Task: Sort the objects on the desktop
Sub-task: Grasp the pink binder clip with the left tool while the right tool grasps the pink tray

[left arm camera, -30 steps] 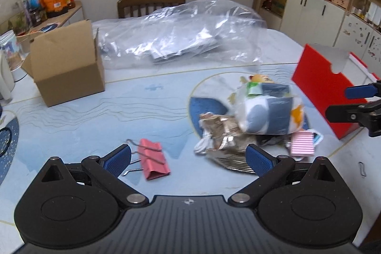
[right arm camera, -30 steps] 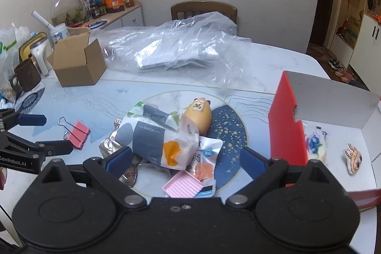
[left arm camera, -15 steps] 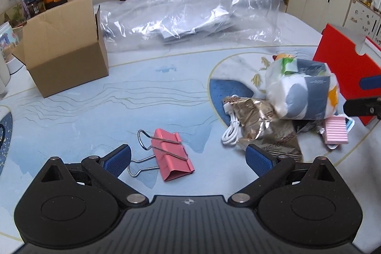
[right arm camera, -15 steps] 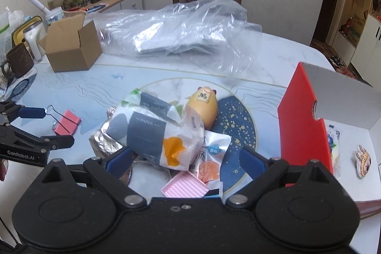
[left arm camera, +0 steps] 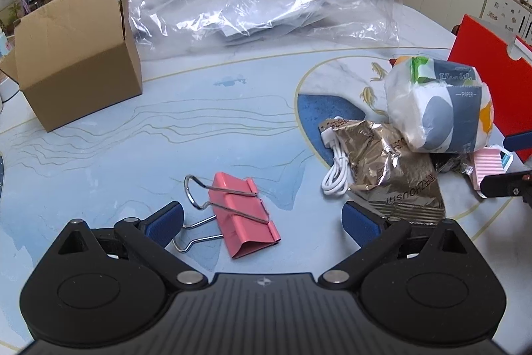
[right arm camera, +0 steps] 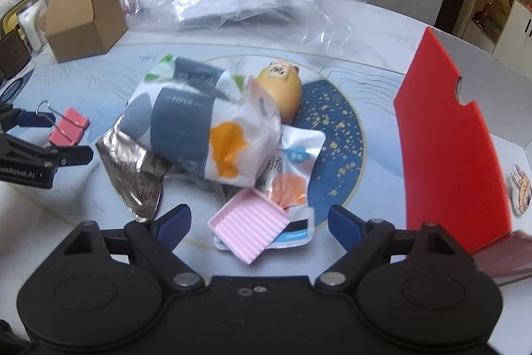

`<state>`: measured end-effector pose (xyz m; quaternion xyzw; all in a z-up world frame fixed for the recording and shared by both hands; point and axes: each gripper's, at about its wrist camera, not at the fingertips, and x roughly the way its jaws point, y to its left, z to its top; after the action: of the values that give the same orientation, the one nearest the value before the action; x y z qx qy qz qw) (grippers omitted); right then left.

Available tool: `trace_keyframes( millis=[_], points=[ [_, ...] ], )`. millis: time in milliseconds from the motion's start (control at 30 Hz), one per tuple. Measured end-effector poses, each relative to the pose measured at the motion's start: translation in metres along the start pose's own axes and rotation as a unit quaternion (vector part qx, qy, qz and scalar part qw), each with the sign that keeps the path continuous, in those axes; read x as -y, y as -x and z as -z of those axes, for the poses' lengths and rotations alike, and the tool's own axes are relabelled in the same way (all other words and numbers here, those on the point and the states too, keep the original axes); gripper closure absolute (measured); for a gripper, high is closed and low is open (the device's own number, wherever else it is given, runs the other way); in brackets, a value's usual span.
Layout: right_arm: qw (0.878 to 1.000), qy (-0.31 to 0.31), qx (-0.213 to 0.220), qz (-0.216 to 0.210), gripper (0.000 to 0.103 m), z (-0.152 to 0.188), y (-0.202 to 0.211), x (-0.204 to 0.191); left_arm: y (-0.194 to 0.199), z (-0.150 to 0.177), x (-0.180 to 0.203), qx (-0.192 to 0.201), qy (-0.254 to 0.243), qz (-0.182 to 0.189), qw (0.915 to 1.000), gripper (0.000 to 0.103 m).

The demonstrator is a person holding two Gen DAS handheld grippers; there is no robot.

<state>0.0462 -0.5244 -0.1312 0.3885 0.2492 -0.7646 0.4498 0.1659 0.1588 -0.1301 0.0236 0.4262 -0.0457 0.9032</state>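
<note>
Left gripper: wide open, empty, astride pink binder clip on table; centre on clip body, clear of wire handles. Right gripper: open, just been narrowing, empty, around pink ridged tray; avoid snack packet beneath.

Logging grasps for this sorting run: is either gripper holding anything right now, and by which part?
Nothing is held. The left gripper stands open around the pink binder clip; the right gripper, jaws just closing, straddles the pink ridged tray without gripping it.
</note>
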Motion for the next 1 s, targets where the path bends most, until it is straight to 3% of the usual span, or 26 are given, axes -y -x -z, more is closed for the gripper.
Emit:
trace_keyframes(
  millis=[267, 633, 700, 867, 1000],
  points=[
    [0.999, 0.028, 0.017, 0.030, 0.022, 0.000, 0.003, -0.011, -0.003, 0.000, -0.005, -0.001, 0.011, 0.003, 0.9999, 0.004],
    [0.995, 0.095, 0.000, 0.022, 0.034, 0.006, -0.007, -0.024, -0.005, 0.000, -0.003, 0.004, 0.007, 0.005, 1.0000, 0.005],
    [0.996, 0.090, -0.002, 0.023, 0.037, 0.005, -0.009, -0.022, -0.004, -0.001, -0.002, 0.005, 0.004, 0.008, 0.9999, 0.011],
    [0.996, 0.080, -0.002, 0.023, 0.048, 0.005, -0.007, -0.019, -0.006, -0.001, -0.001, 0.005, 0.003, 0.004, 1.0000, 0.013],
    [0.997, 0.070, -0.001, 0.022, 0.049, 0.003, -0.005, -0.018, -0.005, -0.002, -0.002, 0.012, 0.005, 0.001, 0.9999, 0.027]
  ],
)
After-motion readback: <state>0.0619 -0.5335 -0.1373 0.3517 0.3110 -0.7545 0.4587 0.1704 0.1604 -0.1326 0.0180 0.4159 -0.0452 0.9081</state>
